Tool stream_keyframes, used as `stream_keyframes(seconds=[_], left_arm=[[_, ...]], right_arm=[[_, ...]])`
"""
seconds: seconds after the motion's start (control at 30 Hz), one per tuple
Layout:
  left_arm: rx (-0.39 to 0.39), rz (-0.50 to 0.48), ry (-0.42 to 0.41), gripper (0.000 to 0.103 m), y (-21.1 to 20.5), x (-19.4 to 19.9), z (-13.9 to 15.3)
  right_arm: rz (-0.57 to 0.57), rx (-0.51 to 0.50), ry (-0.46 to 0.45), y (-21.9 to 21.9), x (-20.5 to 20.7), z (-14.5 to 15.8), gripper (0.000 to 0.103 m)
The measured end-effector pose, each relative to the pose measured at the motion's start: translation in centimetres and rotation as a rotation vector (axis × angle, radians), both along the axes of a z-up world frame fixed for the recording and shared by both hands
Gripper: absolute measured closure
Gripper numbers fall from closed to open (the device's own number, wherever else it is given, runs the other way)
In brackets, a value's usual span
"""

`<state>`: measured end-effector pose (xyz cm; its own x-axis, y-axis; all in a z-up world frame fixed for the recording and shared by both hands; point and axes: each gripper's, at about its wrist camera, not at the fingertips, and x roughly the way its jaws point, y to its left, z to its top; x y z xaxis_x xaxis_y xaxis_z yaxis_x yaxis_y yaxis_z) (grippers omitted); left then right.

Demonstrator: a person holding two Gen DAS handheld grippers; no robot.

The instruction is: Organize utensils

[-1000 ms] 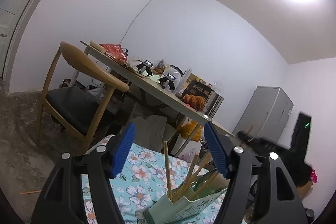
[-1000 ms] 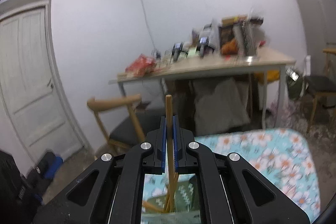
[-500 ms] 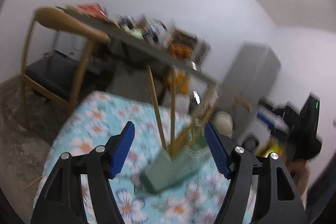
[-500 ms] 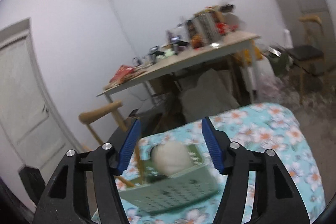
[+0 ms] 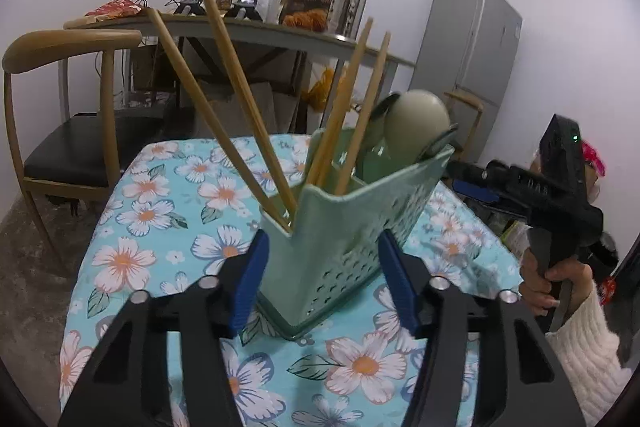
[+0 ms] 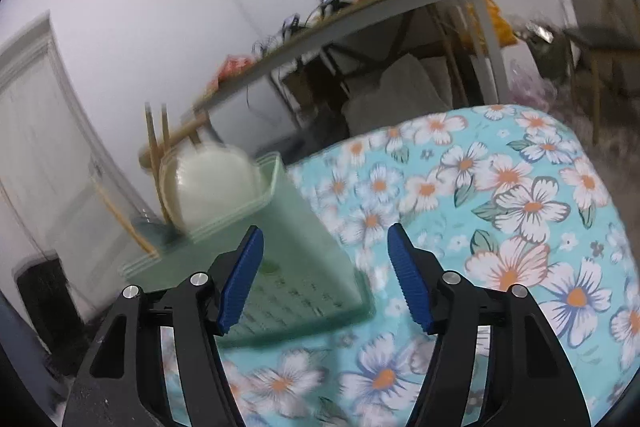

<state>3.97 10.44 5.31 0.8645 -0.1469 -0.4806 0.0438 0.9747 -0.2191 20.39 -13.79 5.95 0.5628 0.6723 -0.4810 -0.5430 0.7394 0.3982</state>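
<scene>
Chopsticks (image 5: pixel 240 99) stand in a pale green perforated utensil holder (image 5: pixel 344 227) on the flower-patterned counter (image 5: pixel 160 219), their long axes steep, tips down in the holder and blunt ends up. In the left wrist view two of them lean up and to the left, while another pair (image 5: pixel 352 103) leans up and to the right. A white spoon (image 5: pixel 416 123) stands bowl-up in the holder's far compartment, to the right of the sticks. The holder sits with one corner toward the left hand-held gripper (image 5: pixel 320 287); its blue pads flank that corner and are closing, each just beside a wall, with no firm press visible. In the blurred right wrist view the holder (image 6: pixel 280 259) lies left of centre, the spoon (image 6: pixel 208 183) near its rim and two chopsticks (image 6: pixel 156 139) rising behind it. The right hand-held gripper (image 6: pixel 324 279) is spread, its left pad in front of the holder's side and its right pad over bare cloth (image 6: pixel 520 207), pinching nothing. A person's hand (image 5: pixel 548 287) in a white sleeve (image 5: pixel 588 359) holds that gripper at the right edge of the left view.
</scene>
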Motion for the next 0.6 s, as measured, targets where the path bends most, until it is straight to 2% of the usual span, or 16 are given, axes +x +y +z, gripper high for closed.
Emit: stream_keyframes(seconds=[0.13,0.23,0.27,0.37,0.47,0.6], left_arm=[[-0.008,0.015,0.002,0.062,0.4,0.4,-0.2],[0.005,0.032,0.000,0.065,0.5,0.8,-0.2],[0.012,0.033,-0.003,0.065,0.4,0.7,-0.2],[0.042,0.044,0.008,0.074,0.2,0.9,-0.3],[0.026,0.053,0.018,0.079,0.8,1.1,-0.5],[0.005,0.051,0.027,0.082,1.3,1.2,-0.6]], right_arm=[[0.045,0.004,-0.016,1.2,-0.4,0.0,0.043],[0.055,-0.039,-0.026,2.0,-0.7,-0.4,0.044],[0.052,-0.058,-0.031,2.3,-0.8,-0.5,0.050],[0.046,-0.069,-0.022,2.7,-0.5,-0.7,0.082],[0.055,-0.078,-0.005,3.1,-0.3,-1.1,0.087],[0.074,-0.099,0.004,3.8,-0.8,-1.5,0.088]])
